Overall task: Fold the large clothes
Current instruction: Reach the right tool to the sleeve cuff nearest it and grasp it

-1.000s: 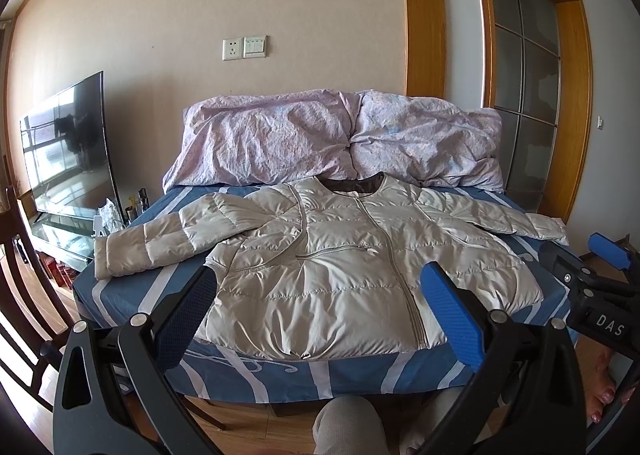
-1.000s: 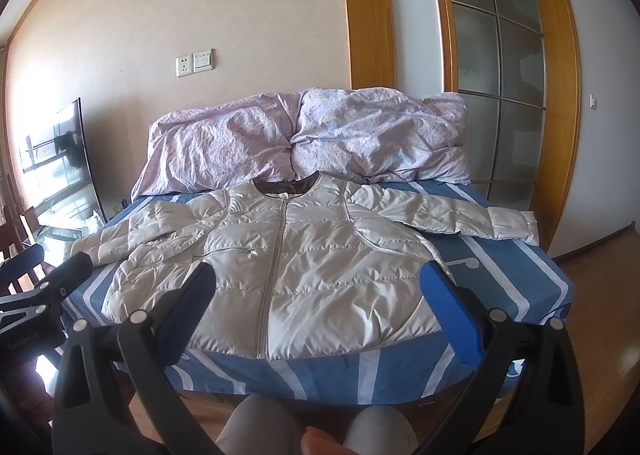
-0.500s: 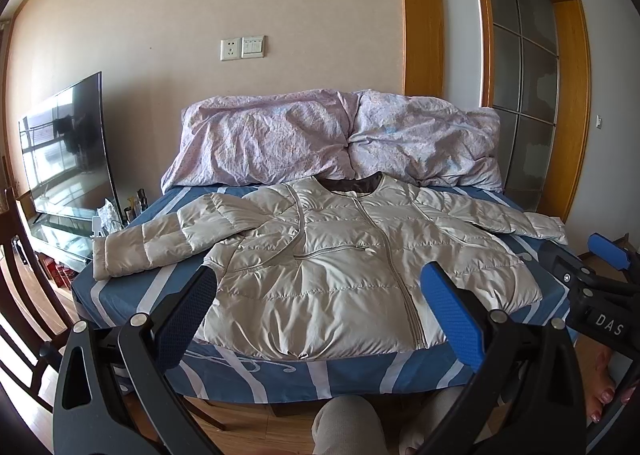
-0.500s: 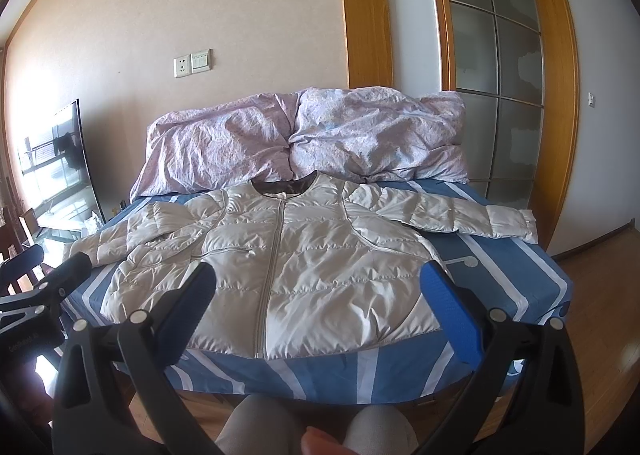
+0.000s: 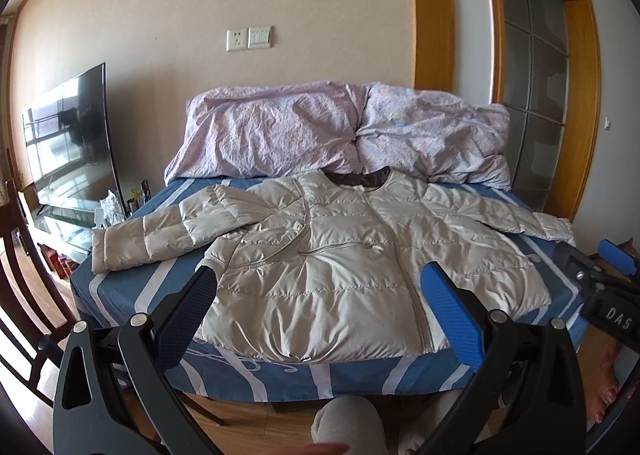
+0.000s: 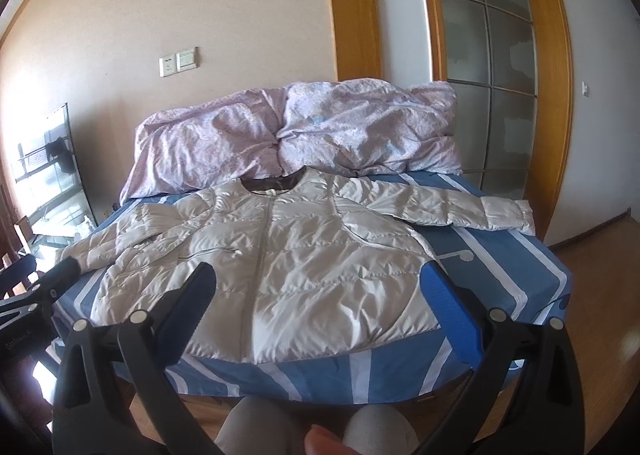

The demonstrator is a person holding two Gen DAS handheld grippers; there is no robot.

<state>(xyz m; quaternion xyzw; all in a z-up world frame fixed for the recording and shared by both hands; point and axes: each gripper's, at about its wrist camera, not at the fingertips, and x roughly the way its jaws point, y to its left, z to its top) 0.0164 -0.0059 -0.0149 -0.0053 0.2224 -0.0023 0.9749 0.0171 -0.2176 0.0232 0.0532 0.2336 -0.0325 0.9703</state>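
Observation:
A beige quilted puffer jacket [image 5: 340,251] lies flat, front up and zipped, on the blue striped bed [image 5: 132,287], sleeves spread to both sides. It also shows in the right wrist view [image 6: 280,255]. My left gripper [image 5: 320,295] is open and empty, held in front of the bed's near edge. My right gripper [image 6: 316,291] is open and empty at the same distance. The right gripper also shows at the right edge of the left wrist view [image 5: 600,275].
Two pink pillows [image 5: 340,135] lean on the wall at the bed's head. A television [image 5: 72,139] on a glass stand is at the left, a dark wooden chair [image 5: 20,287] near it. A glass door [image 6: 488,87] is at the right. My knees [image 6: 304,431] are below.
Both grippers have drifted very slightly; the jacket has not moved and the jaws stay open.

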